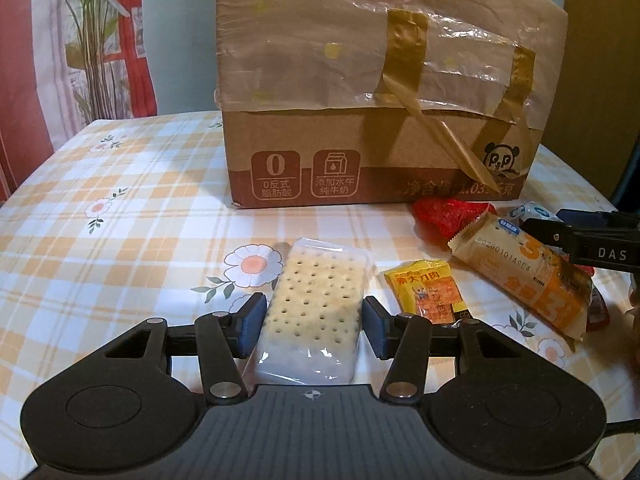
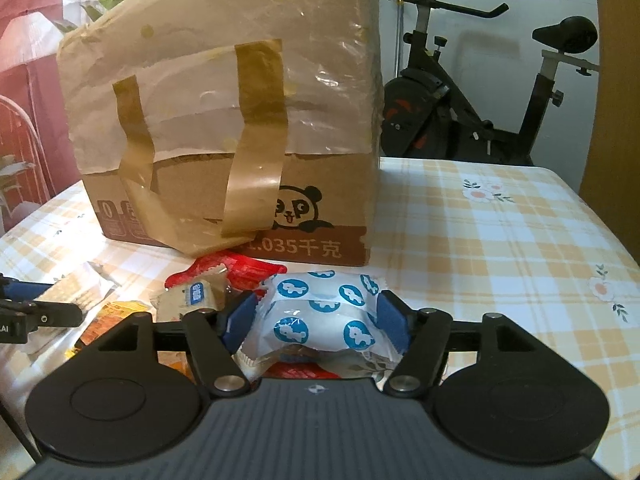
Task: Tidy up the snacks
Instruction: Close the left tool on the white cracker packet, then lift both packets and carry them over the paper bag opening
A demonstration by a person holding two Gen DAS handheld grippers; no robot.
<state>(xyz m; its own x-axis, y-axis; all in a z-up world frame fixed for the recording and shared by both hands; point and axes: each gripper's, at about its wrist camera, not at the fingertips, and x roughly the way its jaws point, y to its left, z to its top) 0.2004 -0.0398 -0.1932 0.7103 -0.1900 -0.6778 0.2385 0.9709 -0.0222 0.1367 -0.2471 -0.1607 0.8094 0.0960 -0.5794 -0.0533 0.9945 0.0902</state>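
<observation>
Item: cracker pack (image 1: 314,312), flat on the tablecloth (image 1: 120,220), long axis running straight ahead between our left gripper (image 1: 315,326), jaws wide, pads just beside its edges; our right gripper (image 2: 318,320) brackets the blue-spotted packet (image 2: 320,312), grip uncertain

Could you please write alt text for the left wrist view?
The left gripper straddles a clear-wrapped cracker pack on a checked floral tablecloth. A taped cardboard box stands behind; more snack packets lie to the right.
</observation>
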